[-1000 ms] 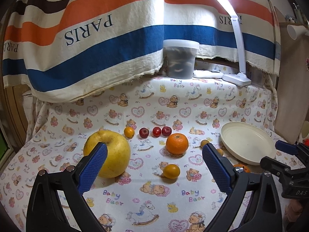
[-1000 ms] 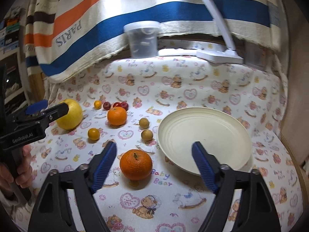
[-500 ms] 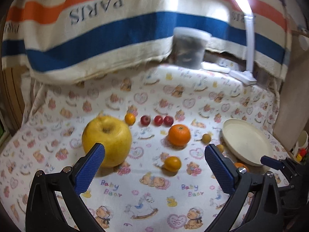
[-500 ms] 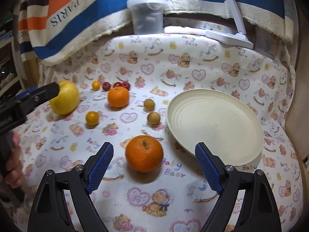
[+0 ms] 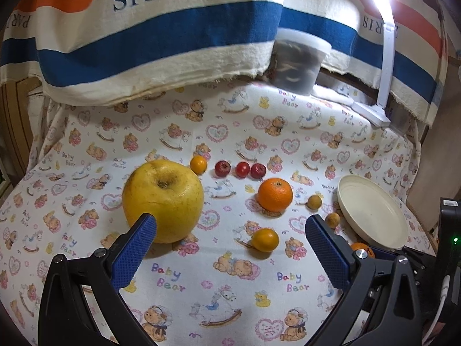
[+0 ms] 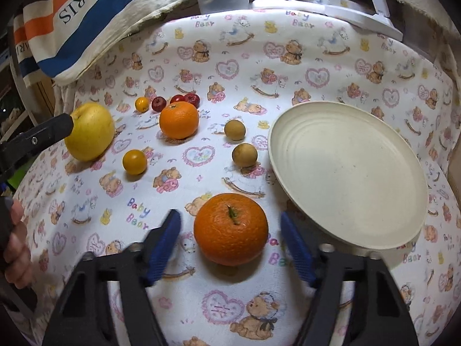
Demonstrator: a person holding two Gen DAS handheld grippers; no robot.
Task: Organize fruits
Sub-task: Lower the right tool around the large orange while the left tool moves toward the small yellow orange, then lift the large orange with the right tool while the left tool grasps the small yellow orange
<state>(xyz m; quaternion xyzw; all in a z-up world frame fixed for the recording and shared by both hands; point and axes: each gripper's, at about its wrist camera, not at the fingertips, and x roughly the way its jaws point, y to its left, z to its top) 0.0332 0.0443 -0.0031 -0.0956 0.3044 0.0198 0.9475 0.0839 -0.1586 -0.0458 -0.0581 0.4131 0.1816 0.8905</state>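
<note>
Nearest the right-wrist camera, a large round orange with a green stem [image 6: 230, 228] sits on the tabletop in the lower middle of the frame, between the two blue-padded fingers of the right gripper [image 6: 230, 245], whose jaws stand wide apart and touch nothing. Just to its upper right lies a wide, shallow cream plate [image 6: 350, 173] with nothing on it. Left of the plate's rim are two small brown round fruits [image 6: 244, 154], one above the other. Further up and left is a second orange [image 6: 179, 119], with three small dark red fruits [image 6: 178, 99] in a row behind it and a small yellow-orange fruit [image 6: 142, 104] at the row's left end. Another small yellow-orange fruit [image 6: 134, 161] lies lower left of that orange, and a big yellow apple-shaped fruit [image 6: 89, 131] sits at the left edge of the group.

From the left-wrist view, the left gripper [image 5: 230, 242] is low in the frame with its jaws open and holding nothing; its left pad overlaps the yellow fruit in the picture, though I cannot tell whether they touch.

Everything rests on a white cloth printed with teddy bears, hearts and "Baby Bear" lettering [image 6: 201, 57], which covers the tabletop and climbs the back. Above it hangs a cream fabric with blue and orange stripes and the word "PARIS" [image 5: 149, 28]. At the upper right of the left-wrist frame stand a lidded translucent plastic tub [image 5: 299, 63] and a white lamp with a flat base [image 5: 384, 86], lit brightly at the top.
</note>
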